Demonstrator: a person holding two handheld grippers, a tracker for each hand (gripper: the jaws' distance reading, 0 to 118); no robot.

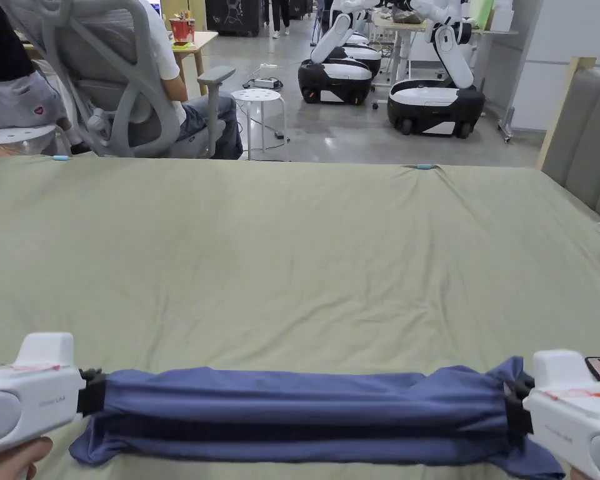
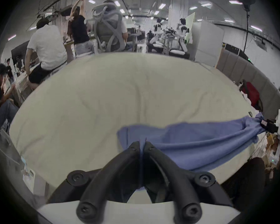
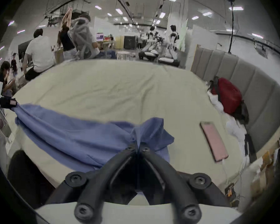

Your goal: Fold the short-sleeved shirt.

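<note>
Stretching in a long, narrow, layered band along the near edge of the green bedsheet point(image 1: 292, 250), the blue shirt point(image 1: 305, 412) is hanging taut between the left gripper point(image 1: 92, 392) and right gripper point(image 1: 516, 403), each one's jaws pinching an end. The right gripper view is showing a pink phone point(image 3: 214, 141) lying right of it.

Green-sheeted bed point(image 1: 292, 250): blue shirt point(image 1: 305, 406), phone point(image 3: 214, 141).

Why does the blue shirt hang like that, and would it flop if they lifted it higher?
Probably yes. The blue shirt looks soft and floppy: it sags between the left gripper and right gripper, and loose corners droop. It seems light, since thin fingers pinching each end hold it.
</note>
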